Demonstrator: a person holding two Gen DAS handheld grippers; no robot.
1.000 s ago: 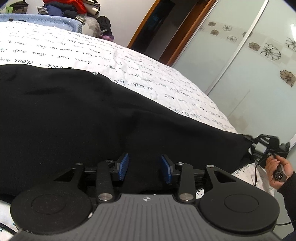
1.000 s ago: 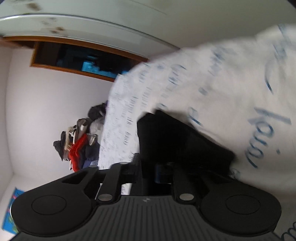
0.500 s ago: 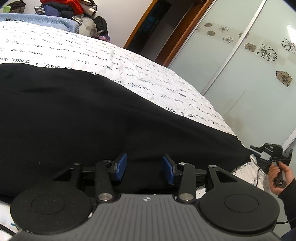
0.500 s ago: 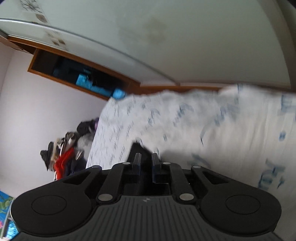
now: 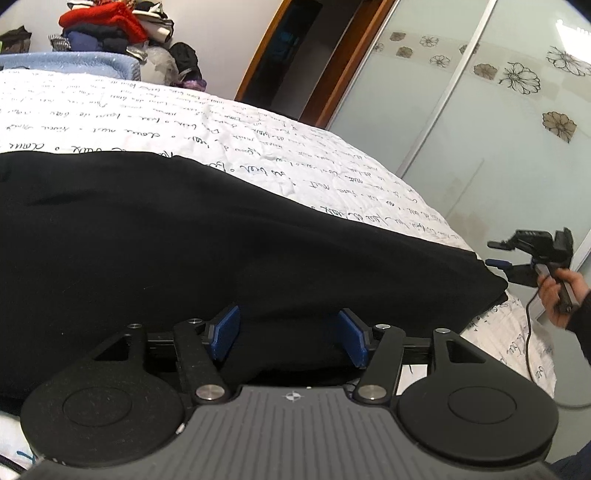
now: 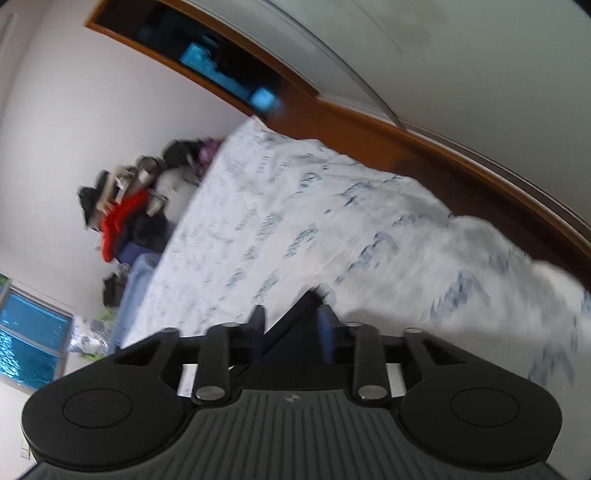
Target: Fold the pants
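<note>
Black pants [image 5: 184, 240] lie lengthwise across the white script-printed bedspread [image 5: 277, 147]. My left gripper [image 5: 288, 325] sits at their near edge. Its jaws are opening; a fold of the cloth lies between the blue pads [image 5: 225, 332], which stand clear of it. In the left wrist view my right gripper [image 5: 495, 254] hovers just beyond the pants' right end, held by a hand [image 5: 554, 291]. In the blurred right wrist view its jaws [image 6: 291, 325] are opening too, with a loose corner of the pants [image 6: 295, 314] between them and not pinched.
A heap of clothes [image 5: 107, 26] and a blue padded bed end [image 5: 74, 61] lie at the far side. Frosted sliding doors with flower prints [image 5: 498, 129] run along the right, beside a wood-framed doorway [image 5: 291, 48]. A cable [image 5: 530, 339] hangs from the right gripper.
Left jaws have spread wider over the near edge. The right gripper, shut on the pants' end a second ago, has parted its jaws, rolled, and lifted back off the cloth.
</note>
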